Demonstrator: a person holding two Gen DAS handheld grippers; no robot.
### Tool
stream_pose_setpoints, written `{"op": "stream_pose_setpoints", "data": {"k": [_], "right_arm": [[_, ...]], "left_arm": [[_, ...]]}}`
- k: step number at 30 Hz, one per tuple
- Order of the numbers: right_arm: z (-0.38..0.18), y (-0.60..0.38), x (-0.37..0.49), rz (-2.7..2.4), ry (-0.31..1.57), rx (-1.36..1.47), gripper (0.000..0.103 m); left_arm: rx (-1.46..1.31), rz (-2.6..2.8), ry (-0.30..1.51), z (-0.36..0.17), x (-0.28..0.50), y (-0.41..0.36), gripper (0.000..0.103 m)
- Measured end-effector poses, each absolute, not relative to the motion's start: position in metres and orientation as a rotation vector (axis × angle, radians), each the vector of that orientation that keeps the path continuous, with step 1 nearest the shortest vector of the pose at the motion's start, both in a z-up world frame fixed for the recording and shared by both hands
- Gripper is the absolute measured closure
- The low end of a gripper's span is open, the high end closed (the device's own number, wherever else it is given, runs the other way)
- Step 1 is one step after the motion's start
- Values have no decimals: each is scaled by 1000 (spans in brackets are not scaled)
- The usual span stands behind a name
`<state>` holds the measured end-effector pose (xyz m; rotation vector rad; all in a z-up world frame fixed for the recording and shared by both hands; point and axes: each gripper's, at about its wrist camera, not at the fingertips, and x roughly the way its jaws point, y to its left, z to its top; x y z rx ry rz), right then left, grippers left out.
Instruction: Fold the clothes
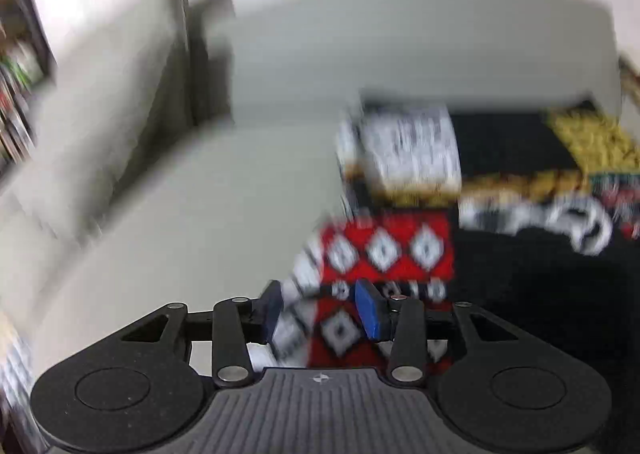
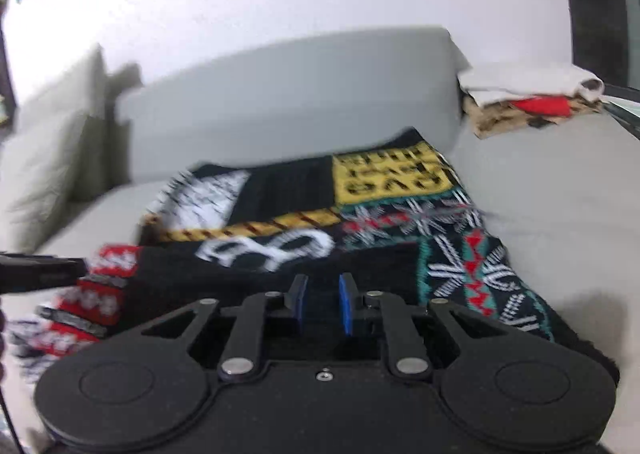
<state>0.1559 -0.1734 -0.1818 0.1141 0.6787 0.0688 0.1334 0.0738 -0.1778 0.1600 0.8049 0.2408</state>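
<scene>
Sofa: wide pale grey upholstered sofa [image 2: 560,190] with a cushion [image 2: 52,150] at its left end.
Garment: black knitted sweater [image 2: 280,190] with red, yellow and white patches, spread over the seat.
Stack: folded clothes [image 2: 528,102] on the sofa's right end.
Left gripper [image 1: 320,308]: jaws parted, red-and-white patterned sleeve [image 1: 384,250] between them, contact unclear through blur.
Right gripper [image 2: 323,304]: jaws narrowly parted over black knit; whether they pinch it, cannot tell.

The black patterned knitted sweater [image 2: 304,222] lies on the pale grey sofa seat [image 2: 560,214], before its backrest. A stack of folded clothes [image 2: 528,102] sits at two o'clock; a cushion [image 2: 52,142] at ten.
</scene>
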Motion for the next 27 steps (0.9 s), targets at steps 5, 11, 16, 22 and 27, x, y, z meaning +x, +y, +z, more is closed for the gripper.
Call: {"op": "stream_pose_setpoints", "data": {"k": [5, 11, 16, 22, 27], "right_arm": [[-189, -172, 167, 65, 773, 72, 88], [-125, -220, 137, 132, 725, 439, 80], [-47, -256, 137, 208, 675, 550, 54], [-6, -289, 165, 154, 617, 527, 41], [-22, -301, 215, 104, 656, 502, 39]], "left_arm": [[94, 162, 889, -180, 137, 87, 62], [178, 106, 748, -111, 91, 80, 60], [71, 10, 666, -38, 86, 98, 49], [20, 41, 694, -36, 138, 118, 37], [18, 30, 758, -72, 193, 120, 36]]}}
